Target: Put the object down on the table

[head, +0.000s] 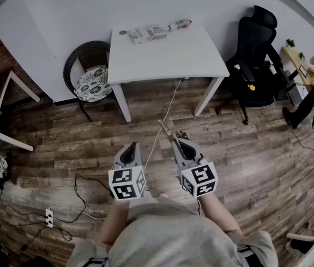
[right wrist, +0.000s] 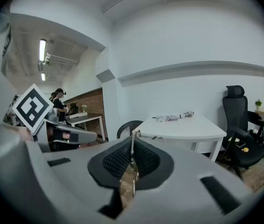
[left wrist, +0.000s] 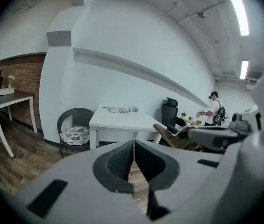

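First, the head view: the person stands on a wood floor, well short of the white table (head: 173, 57), with both forearms tucked in front of the torso. The left gripper (head: 130, 147) and right gripper (head: 179, 137) sit side by side, near each other but apart. Both point forward toward the table and tip a little downward, their marker cubes nearest the body. A thin stick-like object (head: 167, 129) juts forward from the right gripper's tips, in the air above the floor and nowhere near the tabletop. A small box (head: 147, 33) lies at the table's far edge. A wicker chair (head: 91, 77) stands just left of the table, and a black office chair (head: 254, 54) stands to its right.

Next, the left gripper view: its two dark pads are pressed together at the tips with nothing between them (only floor shows through the slit lower down). The table (left wrist: 122, 120) stands well ahead. Off to the right, the right gripper (left wrist: 188, 133) reaches level across the picture, with the brownish object (left wrist: 166, 133) sticking out of its tip.

Last, the right gripper view: the pads are closed on the object (right wrist: 132, 137), which shows as a narrow upright strip pinched edge-on between them. Its end pokes just past the tips. The table (right wrist: 188, 125) lies ahead, with the box at its far side. The left gripper (right wrist: 92, 135) shows at the left, held at much the same height.
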Demonstrator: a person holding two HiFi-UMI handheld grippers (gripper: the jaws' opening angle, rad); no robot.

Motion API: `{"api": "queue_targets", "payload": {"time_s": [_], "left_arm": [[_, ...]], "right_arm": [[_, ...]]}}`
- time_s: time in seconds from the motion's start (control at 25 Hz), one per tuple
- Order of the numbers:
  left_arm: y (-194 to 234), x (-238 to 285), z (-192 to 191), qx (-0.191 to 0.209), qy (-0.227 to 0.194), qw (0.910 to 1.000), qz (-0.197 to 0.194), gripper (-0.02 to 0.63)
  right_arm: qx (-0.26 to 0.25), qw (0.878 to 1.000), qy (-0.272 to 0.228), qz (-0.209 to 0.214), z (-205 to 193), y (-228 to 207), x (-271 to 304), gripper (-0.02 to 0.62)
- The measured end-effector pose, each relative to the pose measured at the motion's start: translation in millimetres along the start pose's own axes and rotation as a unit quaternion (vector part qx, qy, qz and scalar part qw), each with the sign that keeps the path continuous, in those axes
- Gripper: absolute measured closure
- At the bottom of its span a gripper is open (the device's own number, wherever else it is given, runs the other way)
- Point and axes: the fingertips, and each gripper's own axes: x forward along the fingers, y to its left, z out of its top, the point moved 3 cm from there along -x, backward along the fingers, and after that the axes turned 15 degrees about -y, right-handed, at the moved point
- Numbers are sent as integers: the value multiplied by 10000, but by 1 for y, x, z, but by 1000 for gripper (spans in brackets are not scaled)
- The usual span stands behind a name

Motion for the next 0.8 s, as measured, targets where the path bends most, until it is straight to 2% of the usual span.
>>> {"api": "queue_targets", "payload": {"time_s": [0.24,0.8], "left_arm": [[-48,-48,5,179,-153,9995,-199,595],[-66,-79,-6,179,-198,9996,-91,595]], "right_arm": [[291,9995,-67,-87,5,11,-62,588],[186,9997,-133,71,10,17,-94,588]]}}
